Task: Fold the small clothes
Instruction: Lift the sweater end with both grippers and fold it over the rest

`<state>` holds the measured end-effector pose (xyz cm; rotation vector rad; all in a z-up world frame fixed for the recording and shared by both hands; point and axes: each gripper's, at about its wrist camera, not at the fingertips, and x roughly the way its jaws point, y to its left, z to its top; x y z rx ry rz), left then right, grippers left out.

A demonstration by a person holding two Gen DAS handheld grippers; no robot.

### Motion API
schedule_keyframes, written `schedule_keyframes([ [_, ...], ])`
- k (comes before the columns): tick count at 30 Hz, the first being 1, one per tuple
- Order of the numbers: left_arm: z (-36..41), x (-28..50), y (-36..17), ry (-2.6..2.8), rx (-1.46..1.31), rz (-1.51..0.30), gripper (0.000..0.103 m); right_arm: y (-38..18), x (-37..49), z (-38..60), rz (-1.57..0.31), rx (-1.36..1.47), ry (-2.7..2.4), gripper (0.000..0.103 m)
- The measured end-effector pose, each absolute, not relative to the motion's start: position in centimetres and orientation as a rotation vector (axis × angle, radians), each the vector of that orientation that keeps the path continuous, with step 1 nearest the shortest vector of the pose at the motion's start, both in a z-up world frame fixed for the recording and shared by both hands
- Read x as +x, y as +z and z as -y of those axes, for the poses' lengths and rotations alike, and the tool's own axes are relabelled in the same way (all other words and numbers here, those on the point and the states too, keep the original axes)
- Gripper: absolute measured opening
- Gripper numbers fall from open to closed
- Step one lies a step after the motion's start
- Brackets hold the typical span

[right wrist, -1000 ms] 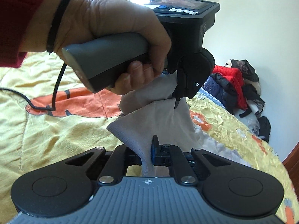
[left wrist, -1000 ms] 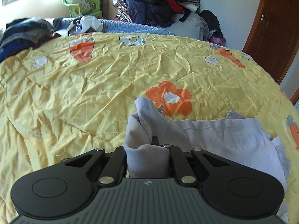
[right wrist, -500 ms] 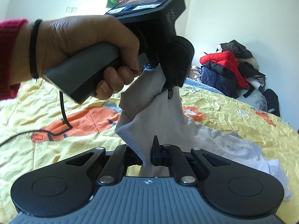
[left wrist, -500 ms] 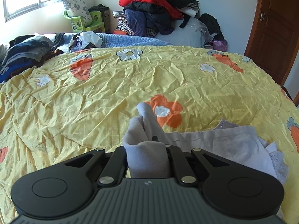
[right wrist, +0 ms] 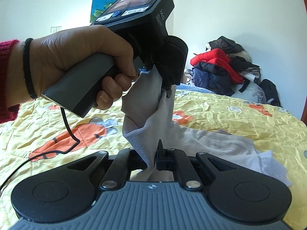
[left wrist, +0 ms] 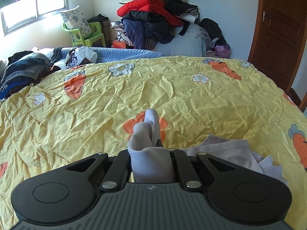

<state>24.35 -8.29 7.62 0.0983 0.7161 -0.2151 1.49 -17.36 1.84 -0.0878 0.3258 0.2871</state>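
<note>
A small light grey garment [left wrist: 151, 159] is bunched between the jaws of my left gripper [left wrist: 152, 149], which is shut on it. In the right wrist view the same grey garment [right wrist: 145, 118] hangs in the air between both grippers above the yellow bedspread [right wrist: 230, 118]. My right gripper [right wrist: 153, 153] is shut on its ribbed lower edge. The left gripper [right wrist: 165, 88], held by a hand, grips the upper edge, just above and ahead of the right one.
Pale clothes [left wrist: 230, 153] lie on the yellow flowered bedspread [left wrist: 96, 115] at the right, also in the right wrist view [right wrist: 230, 149]. Folded dark clothes [left wrist: 23, 71] sit at the far left. A clothes heap [left wrist: 159, 19] and a door [left wrist: 284, 28] are beyond the bed.
Both grippers have risen with the grey garment, lifting it clear of the bed. The left gripper has tilted up, showing more of the room.
</note>
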Motion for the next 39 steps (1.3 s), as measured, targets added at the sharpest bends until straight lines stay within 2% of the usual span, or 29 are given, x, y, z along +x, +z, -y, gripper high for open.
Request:
schedule_keyframes([
  [23,17.1,22.9,8.1,-0.314,0.161,-0.699,0.007,1.6,0.1,24.0,-0.324,0.046,0.184,0.010],
  [39,22.0,22.6,5.6,-0.372,0.196,-0.760,0.007,-0.4,0.3,28.8,-0.396,0.290,0.157,0.010],
])
